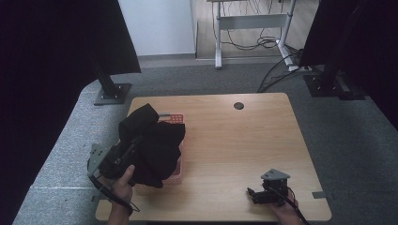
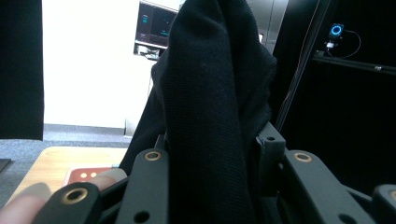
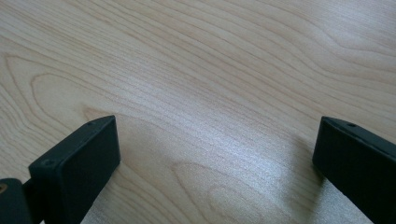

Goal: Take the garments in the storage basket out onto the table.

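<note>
In the high view, the left gripper [image 1: 126,157] is at the left side of the light wooden table [image 1: 234,140], and the person's left hand [image 1: 123,184] holds it from below. Its jaws are closed on a black knitted cloth [image 1: 155,145], which is lifted up in a bunch. The lower part of the cloth hangs down over a pink plastic basket with a grid wall [image 1: 175,119], so most of the basket is covered; a corner of it shows behind the cloth and a strip of its side at the right. The basket stands on the left half of the table. A small round dark hole [image 1: 239,106] is in the table top near the far edge. The right gripper [image 1: 256,194] is low over the near right corner of the table, well apart from the cloth and the basket.

In the left gripper view, the black knitted cloth [image 2: 210,116] rises between the two black jaws, which press it from both sides. A piece of the pink basket [image 2: 88,173] and the wooden table [image 2: 60,161] show at the lower left.

In the right gripper view, the two jaws stand wide apart with nothing between them, over the bare wooden table [image 3: 210,93].
</note>
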The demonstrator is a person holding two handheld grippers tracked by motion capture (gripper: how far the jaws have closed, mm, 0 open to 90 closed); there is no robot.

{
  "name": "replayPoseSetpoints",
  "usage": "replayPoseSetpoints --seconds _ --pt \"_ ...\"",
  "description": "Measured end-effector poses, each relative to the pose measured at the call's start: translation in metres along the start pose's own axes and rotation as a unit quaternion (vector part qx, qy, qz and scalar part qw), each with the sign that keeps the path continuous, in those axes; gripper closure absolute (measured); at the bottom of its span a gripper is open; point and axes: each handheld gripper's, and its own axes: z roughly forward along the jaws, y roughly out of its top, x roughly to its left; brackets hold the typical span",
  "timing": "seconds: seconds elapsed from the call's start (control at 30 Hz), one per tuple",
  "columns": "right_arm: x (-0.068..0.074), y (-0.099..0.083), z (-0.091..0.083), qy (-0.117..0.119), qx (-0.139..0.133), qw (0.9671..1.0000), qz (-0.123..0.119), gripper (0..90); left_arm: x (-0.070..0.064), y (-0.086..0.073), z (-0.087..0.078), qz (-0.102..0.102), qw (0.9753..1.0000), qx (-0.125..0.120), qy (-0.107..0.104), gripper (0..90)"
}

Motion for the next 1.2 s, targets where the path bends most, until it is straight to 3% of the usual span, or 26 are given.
replayPoseSetpoints --seconds 0.37,0.73,1.2 --pt "0.000 0.000 0.000 0.000 0.000 1.0000 0.000 0.2 -0.004 0.005 0.017 -0.002 0.9999 0.010 0.002 65.6" --pt "0.000 0.000 0.000 0.000 0.000 1.0000 0.000 0.2 -0.012 0.010 0.023 0.003 0.9999 0.014 -0.002 65.6" --pt "0.000 0.000 0.000 0.000 0.000 1.0000 0.000 0.2 -0.032 0.013 0.029 0.022 0.9996 0.013 -0.013 65.6"
